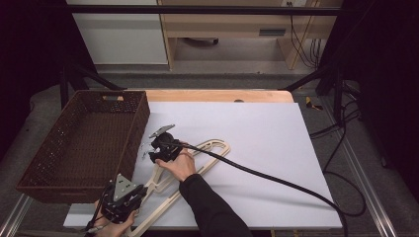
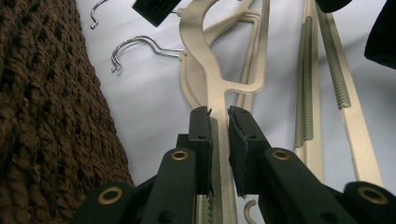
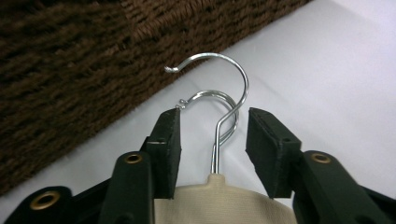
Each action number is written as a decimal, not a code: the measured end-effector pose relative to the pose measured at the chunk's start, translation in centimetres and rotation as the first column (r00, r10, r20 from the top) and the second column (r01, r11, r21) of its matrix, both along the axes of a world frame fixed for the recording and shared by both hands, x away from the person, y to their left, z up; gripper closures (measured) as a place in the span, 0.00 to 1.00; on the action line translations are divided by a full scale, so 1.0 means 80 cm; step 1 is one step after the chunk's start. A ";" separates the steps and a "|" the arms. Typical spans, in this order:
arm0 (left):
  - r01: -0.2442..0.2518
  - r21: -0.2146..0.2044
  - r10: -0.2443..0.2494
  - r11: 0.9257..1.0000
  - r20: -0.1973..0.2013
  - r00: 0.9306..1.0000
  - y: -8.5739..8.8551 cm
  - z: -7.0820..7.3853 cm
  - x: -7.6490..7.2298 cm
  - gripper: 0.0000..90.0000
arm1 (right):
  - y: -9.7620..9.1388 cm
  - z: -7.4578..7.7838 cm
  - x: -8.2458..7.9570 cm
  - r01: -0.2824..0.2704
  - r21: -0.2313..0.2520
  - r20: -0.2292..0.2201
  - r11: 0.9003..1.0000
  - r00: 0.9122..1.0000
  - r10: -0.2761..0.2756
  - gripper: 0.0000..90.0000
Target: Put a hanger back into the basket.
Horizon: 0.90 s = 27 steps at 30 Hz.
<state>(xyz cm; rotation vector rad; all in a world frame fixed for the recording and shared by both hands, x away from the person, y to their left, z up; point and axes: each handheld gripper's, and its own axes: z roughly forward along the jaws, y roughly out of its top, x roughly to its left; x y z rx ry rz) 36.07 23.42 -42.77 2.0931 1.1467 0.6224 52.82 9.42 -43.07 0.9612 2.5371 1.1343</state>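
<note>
Left gripper point(image 2: 219, 126) clamps a hanger arm point(image 2: 215, 100); right gripper point(image 3: 212, 133) straddles metal hooks point(image 3: 224, 100), unclamped.

In the high view the left gripper point(image 1: 121, 197) and the person's sleeve point(image 1: 210, 210) are cut off at six o'clock; the hanger hooks point(image 1: 146, 148), at nine o'clock of the right gripper point(image 1: 160, 150), are too small to tell apart
</note>
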 end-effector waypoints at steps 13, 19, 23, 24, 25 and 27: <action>0.003 0.003 -0.003 1.000 0.003 1.000 -0.002 -0.001 -0.001 0.88 | 0.002 -0.009 0.007 0.015 0.003 -0.092 1.000 0.996 -0.015 0.94; 0.008 0.012 -0.008 1.000 0.009 1.000 -0.004 -0.001 -0.003 0.88 | 0.000 -0.003 0.006 0.027 0.008 -0.097 1.000 0.995 -0.026 0.98; 0.021 0.030 -0.021 0.999 0.003 1.000 -0.004 -0.002 -0.003 0.88 | -0.003 0.005 0.000 0.036 0.022 -0.069 0.999 0.997 -0.035 0.99; 0.023 0.033 -0.023 0.999 0.000 1.000 -0.004 -0.003 -0.003 0.88 | -0.004 0.006 -0.001 0.033 0.023 -0.052 0.999 0.998 -0.031 0.99; 0.025 0.034 -0.025 0.999 -0.003 1.000 -0.004 -0.004 -0.002 0.88 | -0.006 0.007 -0.002 0.029 0.023 -0.044 0.999 0.999 -0.028 0.99; 0.028 0.033 -0.027 0.999 -0.013 1.000 -0.005 -0.007 -0.001 0.88 | -0.008 0.009 -0.005 0.035 0.030 -0.027 0.999 0.999 -0.034 0.99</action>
